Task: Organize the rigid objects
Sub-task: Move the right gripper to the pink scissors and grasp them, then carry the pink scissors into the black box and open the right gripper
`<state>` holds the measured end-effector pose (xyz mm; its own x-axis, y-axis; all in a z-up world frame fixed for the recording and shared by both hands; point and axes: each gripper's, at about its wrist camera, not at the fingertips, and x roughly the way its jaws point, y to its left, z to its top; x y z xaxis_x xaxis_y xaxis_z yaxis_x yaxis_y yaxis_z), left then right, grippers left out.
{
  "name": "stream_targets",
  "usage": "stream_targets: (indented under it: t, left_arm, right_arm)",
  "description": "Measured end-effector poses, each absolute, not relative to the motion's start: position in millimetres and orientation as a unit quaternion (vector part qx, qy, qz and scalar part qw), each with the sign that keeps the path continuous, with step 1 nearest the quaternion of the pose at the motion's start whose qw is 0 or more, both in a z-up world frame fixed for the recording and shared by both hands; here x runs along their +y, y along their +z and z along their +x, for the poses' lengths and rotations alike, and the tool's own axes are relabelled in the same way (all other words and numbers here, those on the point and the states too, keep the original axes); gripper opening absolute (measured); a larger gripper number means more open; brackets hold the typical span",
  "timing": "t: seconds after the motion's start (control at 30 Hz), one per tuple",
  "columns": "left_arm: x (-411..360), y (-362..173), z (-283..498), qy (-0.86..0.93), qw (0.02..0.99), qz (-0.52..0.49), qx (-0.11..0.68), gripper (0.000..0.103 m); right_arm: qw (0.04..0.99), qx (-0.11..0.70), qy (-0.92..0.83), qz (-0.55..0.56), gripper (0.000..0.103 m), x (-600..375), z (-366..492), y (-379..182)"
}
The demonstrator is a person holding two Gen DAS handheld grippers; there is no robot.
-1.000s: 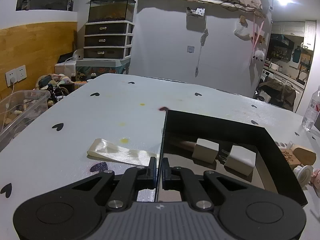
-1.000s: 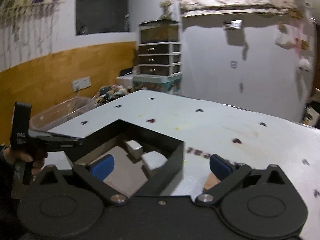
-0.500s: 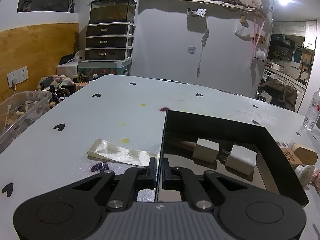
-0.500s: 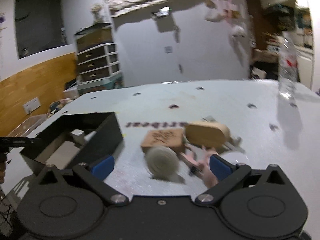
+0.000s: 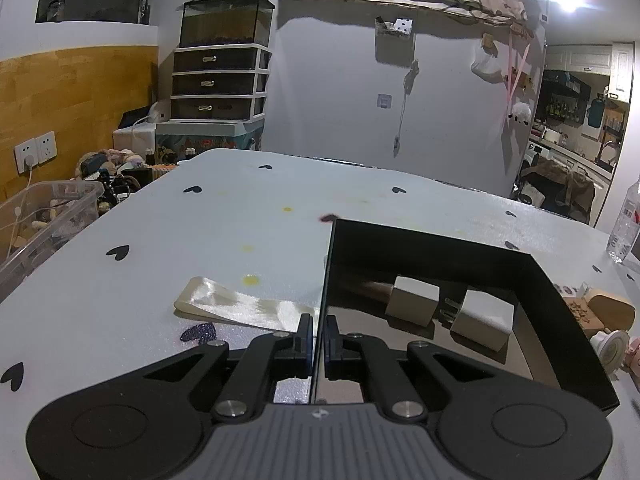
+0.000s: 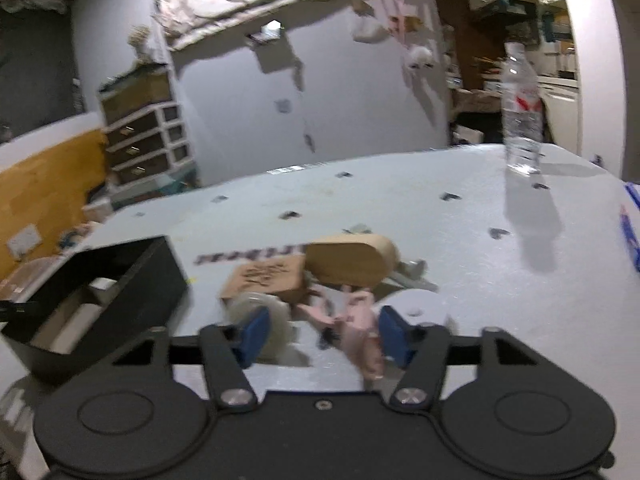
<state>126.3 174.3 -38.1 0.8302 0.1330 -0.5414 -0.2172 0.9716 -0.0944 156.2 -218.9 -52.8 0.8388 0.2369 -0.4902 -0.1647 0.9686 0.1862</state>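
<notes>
Two white cube chargers point(image 5: 412, 305) lying side by side on the floor of the black box point(image 5: 440, 240), the second point(image 5: 482, 320) just right of the first, prongs showing between them. Left gripper point(image 5: 319, 338) with fingers point(image 5: 306, 336) pressed together on the box's thin left wall, near its front corner, holding that edge. Pale satin ribbon point(image 5: 240, 310) flat on the desk point(image 5: 200, 232) just outside that wall, one end reaching the left finger, beside a small yellow spot. Clear plastic bin point(image 5: 44, 220) off the desk's left side.

Right gripper point(image 6: 320, 330) low over a small cluster right of the box, fingers point(image 6: 254, 330) apart and closing, picture blurred. Pink soft-looking item point(image 6: 360, 332) between the blue pads, nearer the right one; cannot tell whether either pad touches it. Round whitish disc point(image 6: 276, 312) right behind the left pad, a second white round piece point(image 6: 420, 306) behind the right pad. Flat brown square with dark print point(image 6: 268, 278) and rounded wooden block point(image 6: 348, 258) just beyond, touching each other. Clear water bottle point(image 6: 520, 112) upright far back on the right, well apart from the cluster. Box seen at the left of the right wrist view, chargers inside
</notes>
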Motion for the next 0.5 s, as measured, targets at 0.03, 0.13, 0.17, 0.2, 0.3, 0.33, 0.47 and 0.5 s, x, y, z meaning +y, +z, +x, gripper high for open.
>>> stream_targets:
  t: [0.03,0.13,0.17,0.2,0.3,0.33,0.47,0.5]
  left_arm:
    - [174.2,-38.2,126.7,0.092,0.953,-0.076,0.277,0.004]
    - [174.7,-39.2,128.0,0.091,0.953,-0.076,0.279,0.004]
    - [174.6,-39.4,128.6,0.091,0.953,-0.076,0.280,0.004]
    - [174.6,-39.6,129.1,0.092,0.953,-0.075,0.280,0.004]
    - [174.6,-39.9,130.7,0.093,0.952,-0.075,0.282,0.004]
    - [174.6,-39.9,131.2,0.093,0.952,-0.075,0.282,0.004]
    - [174.5,-40.5,132.6,0.093,0.952,-0.075,0.283,0.004]
    - [174.4,-40.7,133.0,0.094,0.952,-0.075,0.283,0.004]
  right_arm:
    - [0.957,0.268,0.096,0.063,0.045,-218.8,159.7,-55.0]
    - [0.956,0.278,0.085,0.048,0.035,-218.6,170.2,-62.0]
    - [0.955,0.280,0.084,0.045,0.034,-218.7,173.3,-63.9]
    - [0.955,0.282,0.085,0.043,0.031,-218.3,175.8,-65.8]
    - [0.953,0.286,0.087,0.040,0.018,-216.8,178.9,-69.6]
    - [0.954,0.285,0.088,0.042,0.017,-217.7,178.6,-69.2]
    - [0.959,0.261,0.093,0.052,0.015,-223.5,168.5,-58.6]
    - [0.961,0.253,0.096,0.055,0.015,-225.8,165.4,-53.7]
